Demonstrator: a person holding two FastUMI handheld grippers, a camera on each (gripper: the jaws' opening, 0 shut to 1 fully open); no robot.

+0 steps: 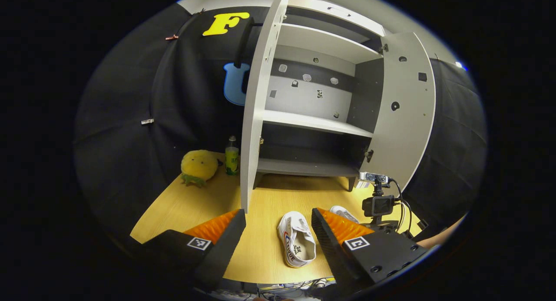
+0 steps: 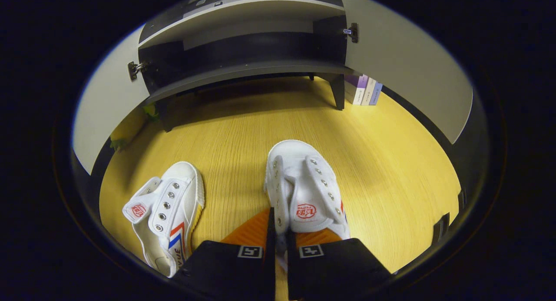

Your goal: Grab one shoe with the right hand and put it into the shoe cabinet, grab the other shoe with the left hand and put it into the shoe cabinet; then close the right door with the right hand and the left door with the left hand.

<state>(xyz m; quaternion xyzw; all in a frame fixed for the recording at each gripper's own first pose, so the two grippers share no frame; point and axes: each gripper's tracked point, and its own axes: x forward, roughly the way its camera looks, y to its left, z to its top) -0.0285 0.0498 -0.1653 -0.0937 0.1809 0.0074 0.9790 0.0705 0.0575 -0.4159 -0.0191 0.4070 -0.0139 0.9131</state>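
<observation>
The grey shoe cabinet stands with both doors swung wide, the left door and the right door. One white canvas shoe lies on the wooden floor between my left gripper's open fingers, untouched. The second white shoe points toe-first at the cabinet's bottom shelf. My right gripper is shut on its eyelet flap. The other shoe lies to its left. I cannot tell whether the gripped shoe is off the floor.
A yellow plush toy and a green bottle sit left of the cabinet. Some books stand by its right leg. A black camera unit with cables and a forearm show at the right.
</observation>
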